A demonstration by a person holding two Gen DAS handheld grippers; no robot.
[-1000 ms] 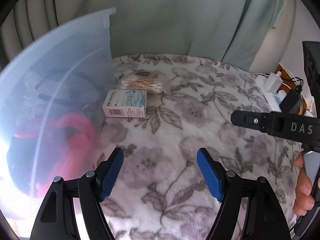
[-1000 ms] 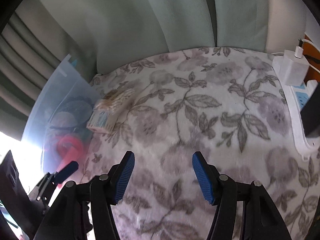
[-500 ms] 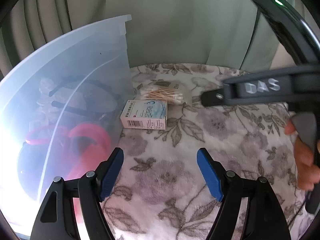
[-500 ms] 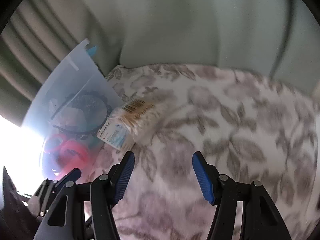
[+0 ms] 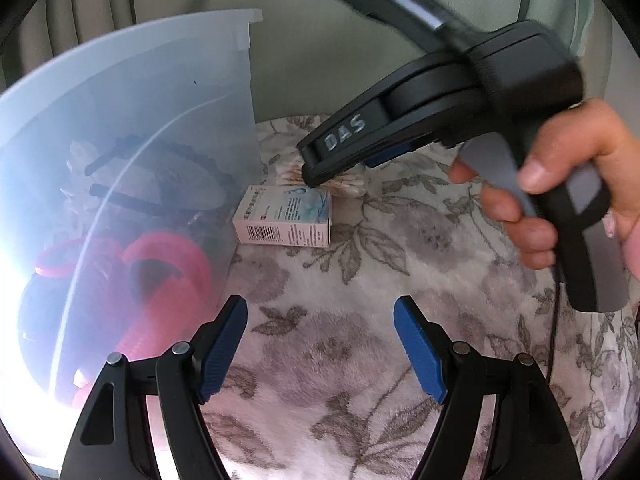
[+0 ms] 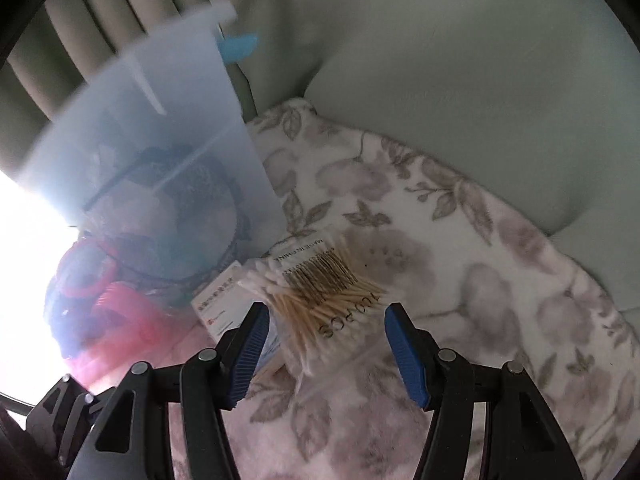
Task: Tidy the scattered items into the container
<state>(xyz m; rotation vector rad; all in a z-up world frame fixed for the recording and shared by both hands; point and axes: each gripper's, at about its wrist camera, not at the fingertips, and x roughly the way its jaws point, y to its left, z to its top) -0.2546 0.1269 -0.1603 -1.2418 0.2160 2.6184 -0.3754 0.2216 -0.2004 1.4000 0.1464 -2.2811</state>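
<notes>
Translucent frosted plastic bin (image 5: 168, 92), matt cardboard box (image 5: 286, 218), wooden-stemmed swabs (image 6: 320, 292) in glossy clear bag, fuzzy floral blanket (image 5: 420, 264), ribbed blue pads (image 6: 404, 354) on matt black fingers (image 6: 456, 400)

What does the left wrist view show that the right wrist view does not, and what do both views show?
Only the left wrist view shows the person's right hand holding the right gripper's handle, and the full printed face of the small box.

Only the right wrist view shows the bag of cotton swabs clearly, lying just ahead of the open right gripper, and a blue clip behind the container.

Both show the clear plastic container with pink items inside, the small box beside it, and the floral blanket.
</notes>
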